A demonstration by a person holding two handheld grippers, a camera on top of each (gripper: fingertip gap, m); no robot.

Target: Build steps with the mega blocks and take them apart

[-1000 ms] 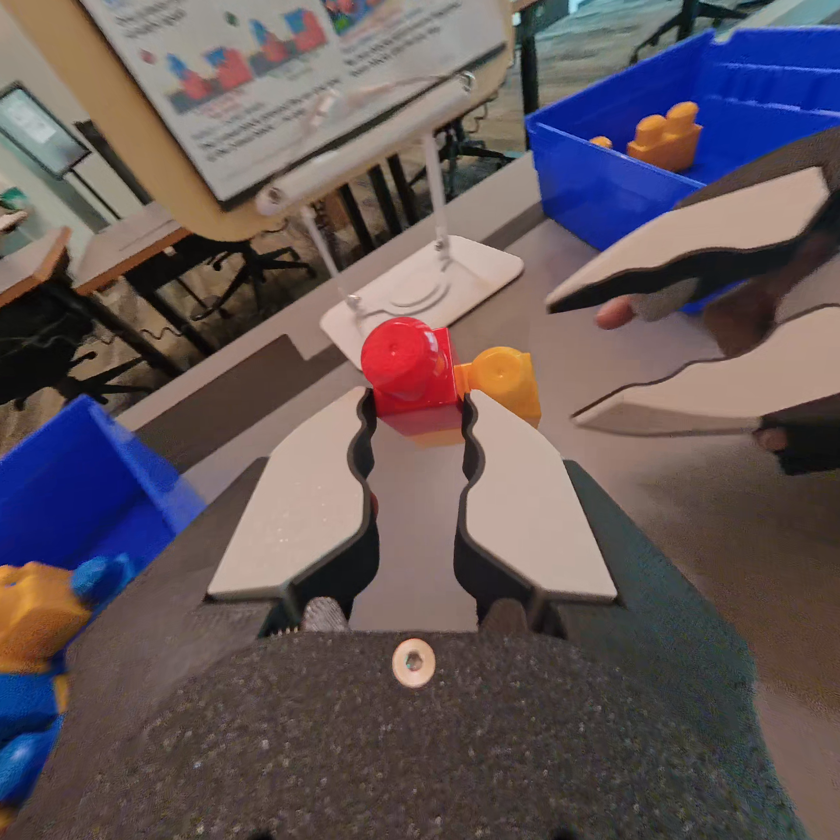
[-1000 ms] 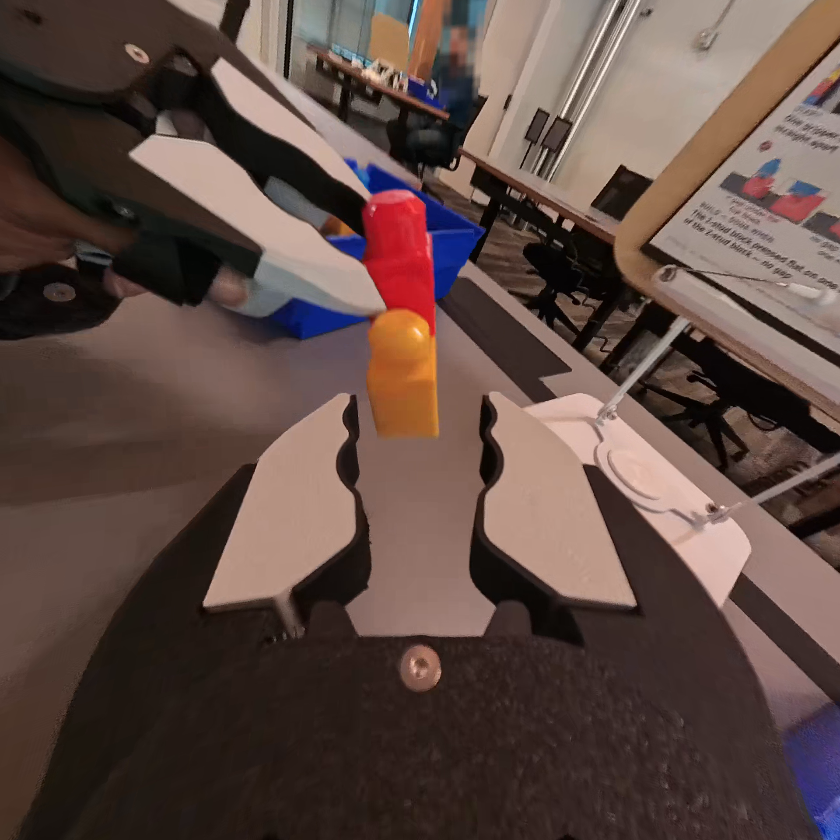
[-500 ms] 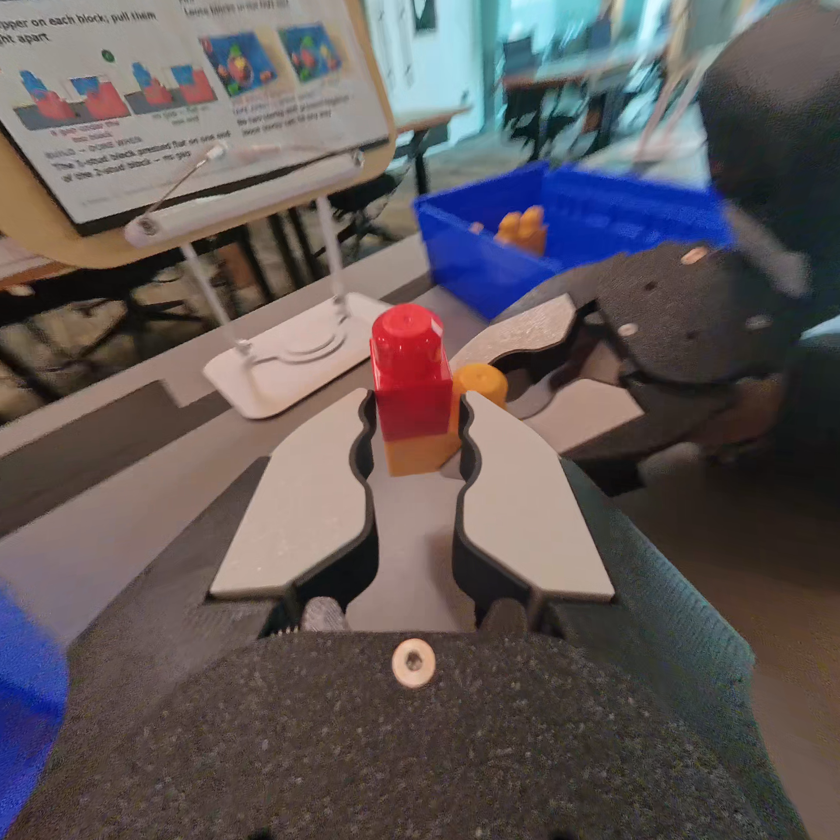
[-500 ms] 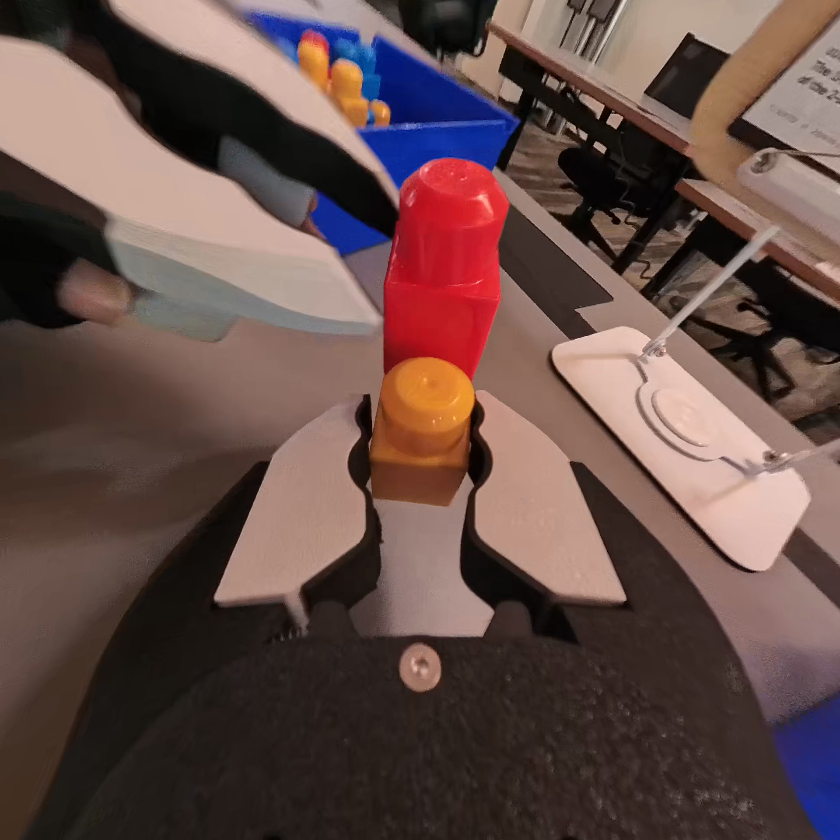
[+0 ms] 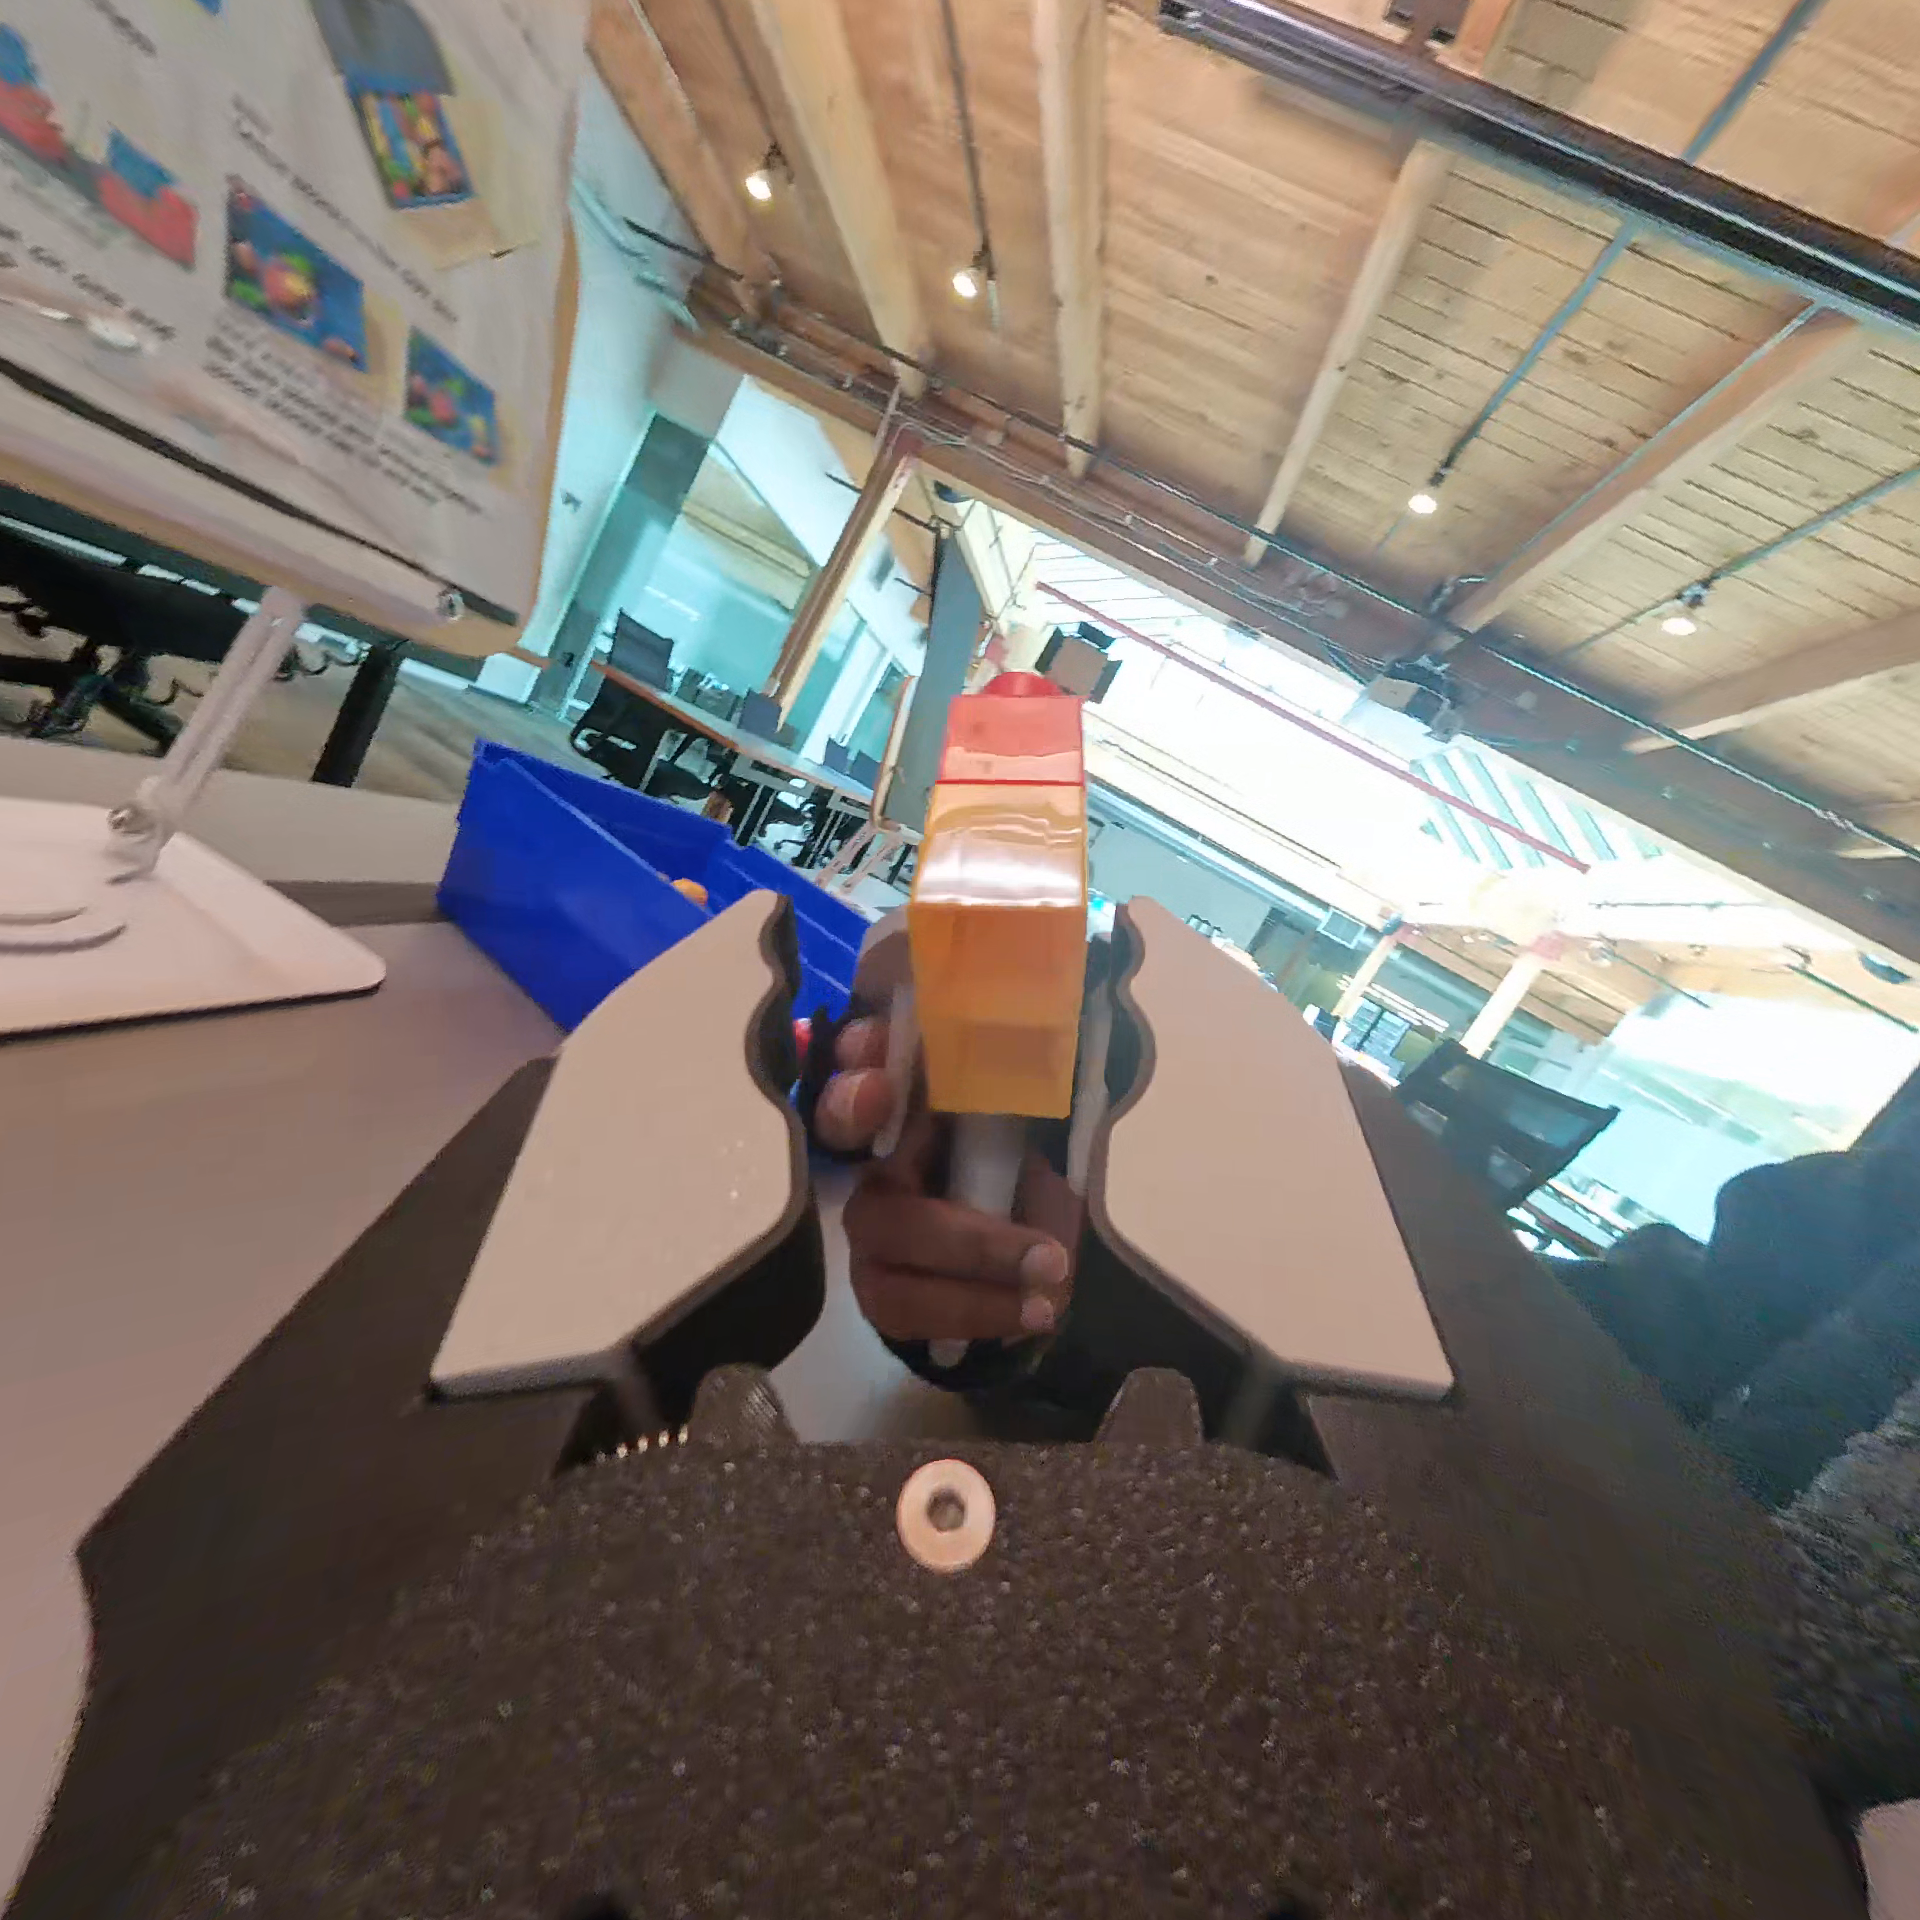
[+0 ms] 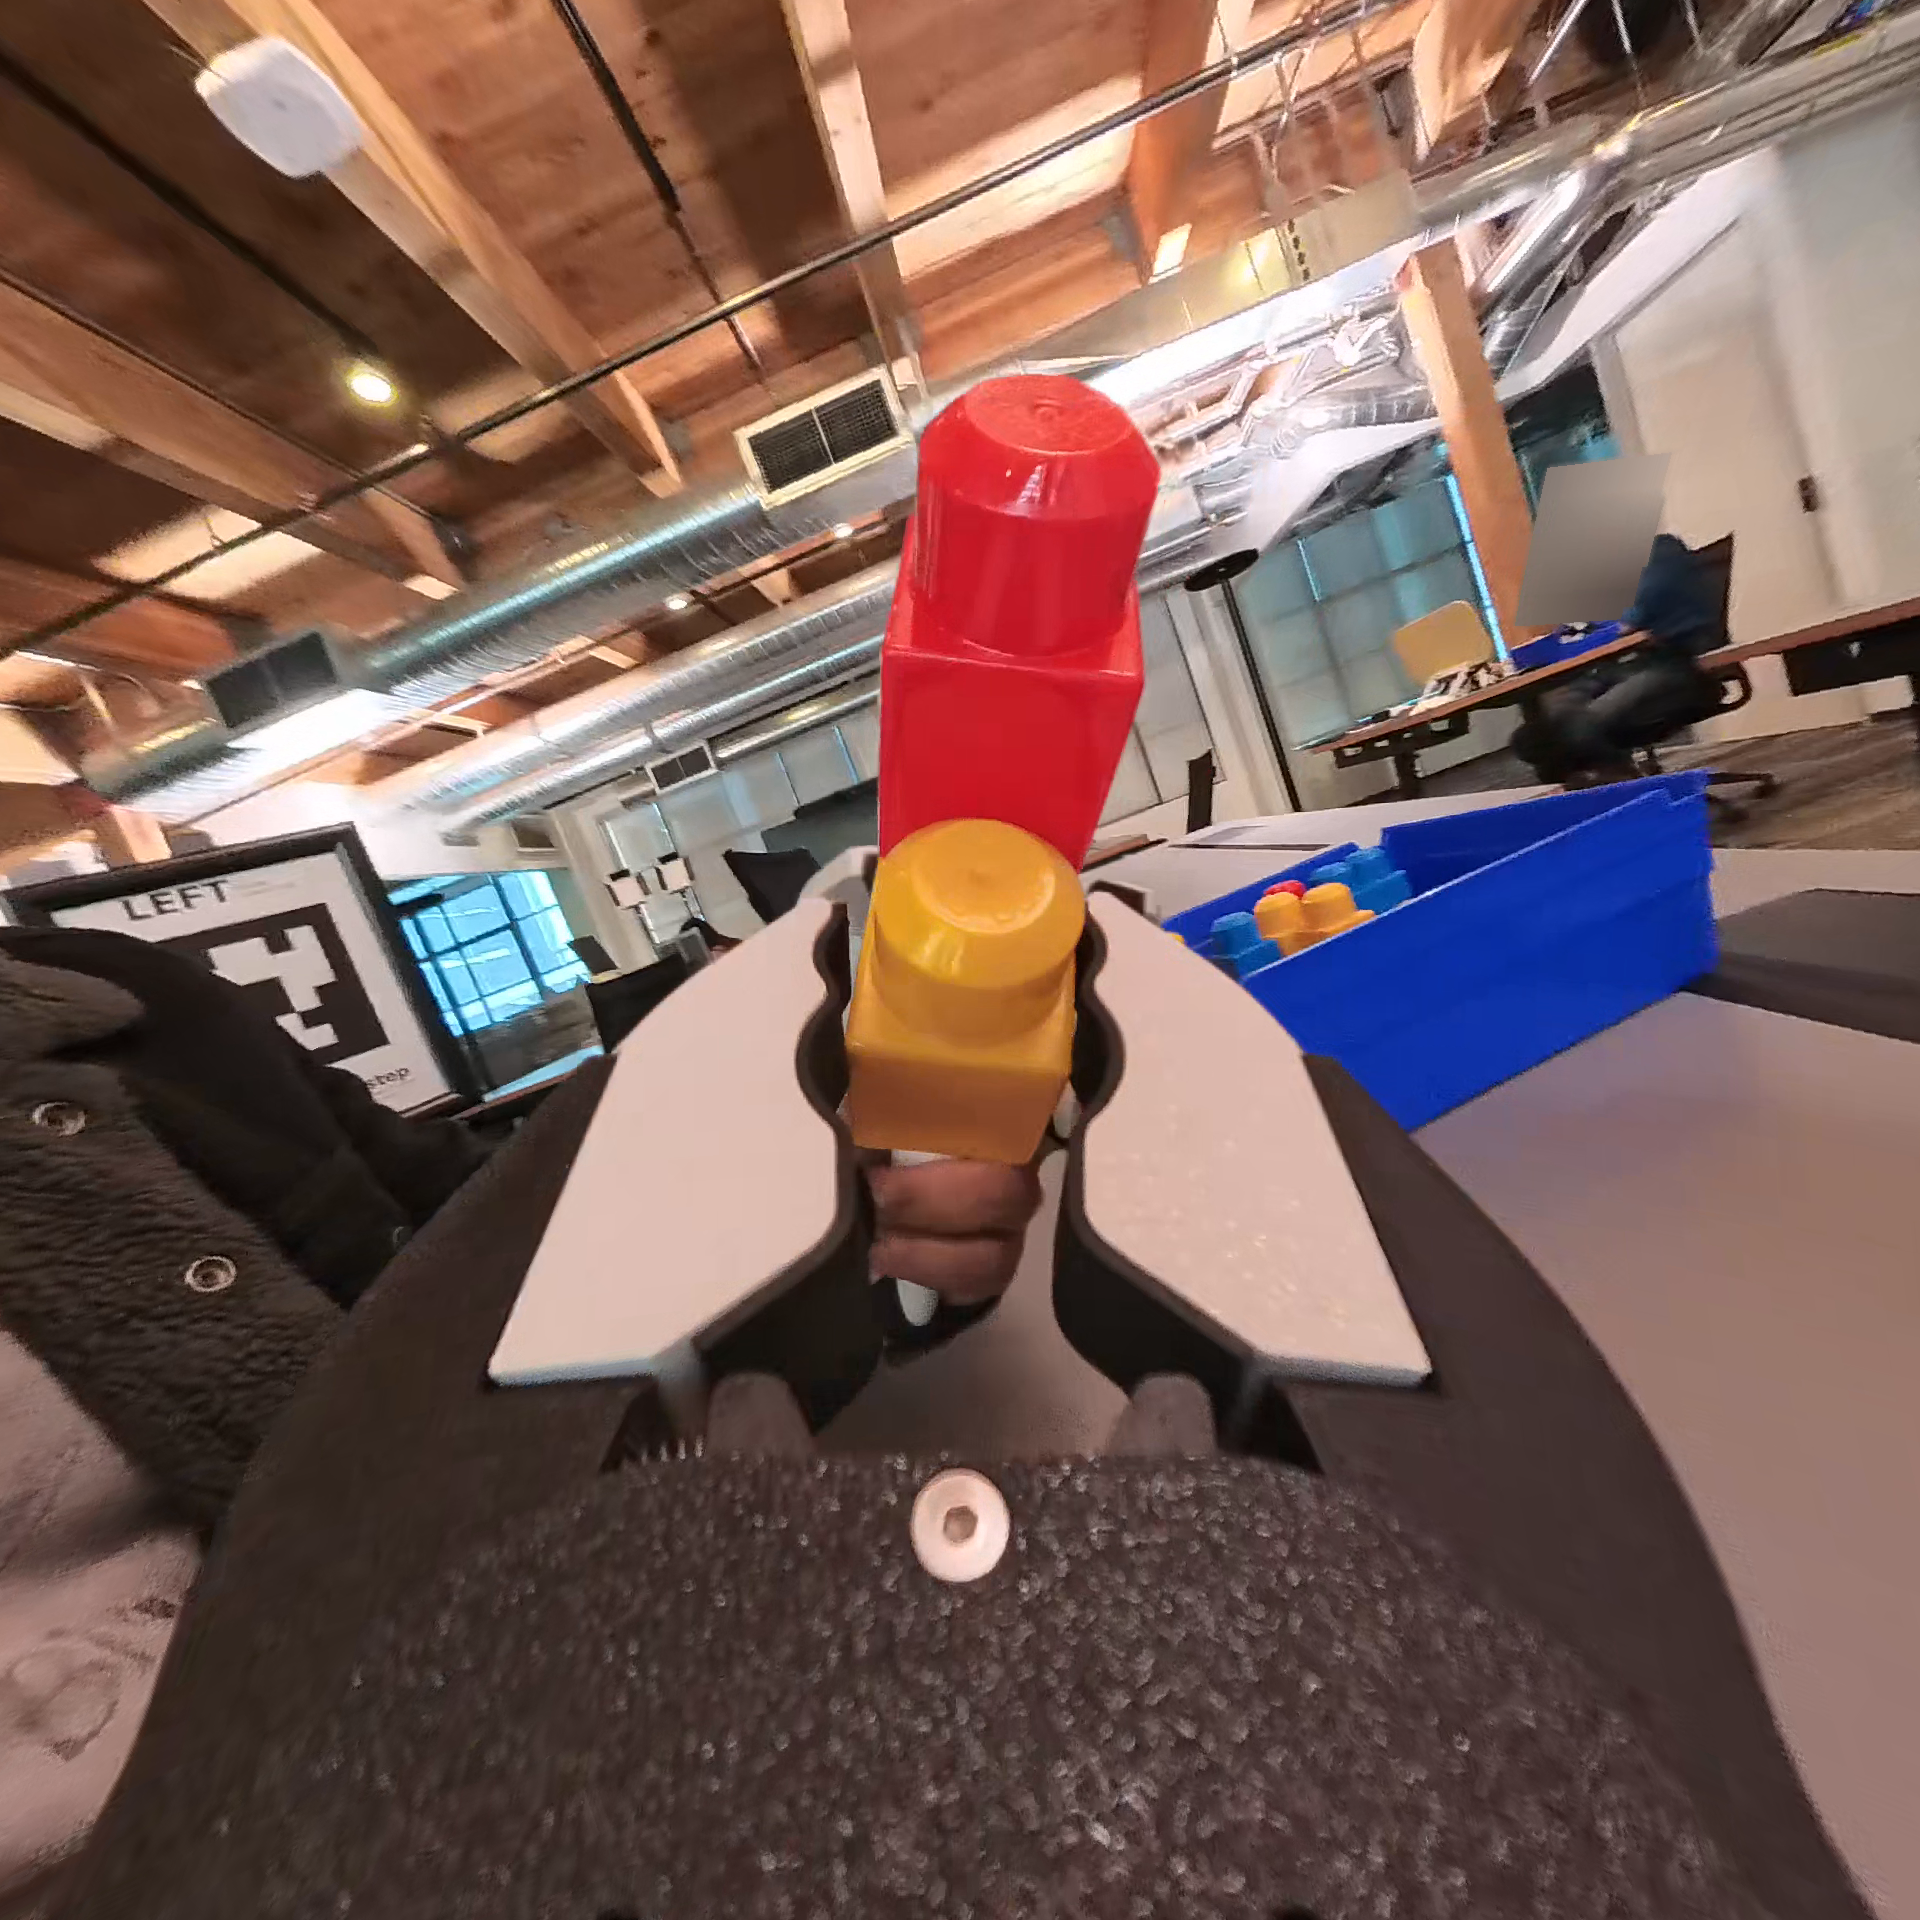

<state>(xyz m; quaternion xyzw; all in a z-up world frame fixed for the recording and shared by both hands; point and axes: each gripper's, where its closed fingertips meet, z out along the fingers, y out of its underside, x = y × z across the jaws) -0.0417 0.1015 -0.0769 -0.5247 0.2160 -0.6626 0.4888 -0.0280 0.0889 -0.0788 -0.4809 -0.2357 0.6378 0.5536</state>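
between the right gripper [image 6: 966, 1029] fingers: the 2-stud block [image 6: 961, 1039], touching both.
on that block's far stud: the 1-stud block [image 6: 1013, 665], farther out than the fingertips.
ahead-right of the right gripper: a bin [image 6: 1475, 966] on the table [image 6: 1662, 1195], blocks inside.
between the left gripper [image 5: 951, 997] fingers: the same stack, gaps on both sides.
ahead-left of the left gripper: a second bin [image 5: 582, 894]; a stand base [image 5: 177, 935] farther left.

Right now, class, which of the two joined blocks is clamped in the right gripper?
The orange block: the right gripper pinches its sides, while the red block projects beyond the fingertips.
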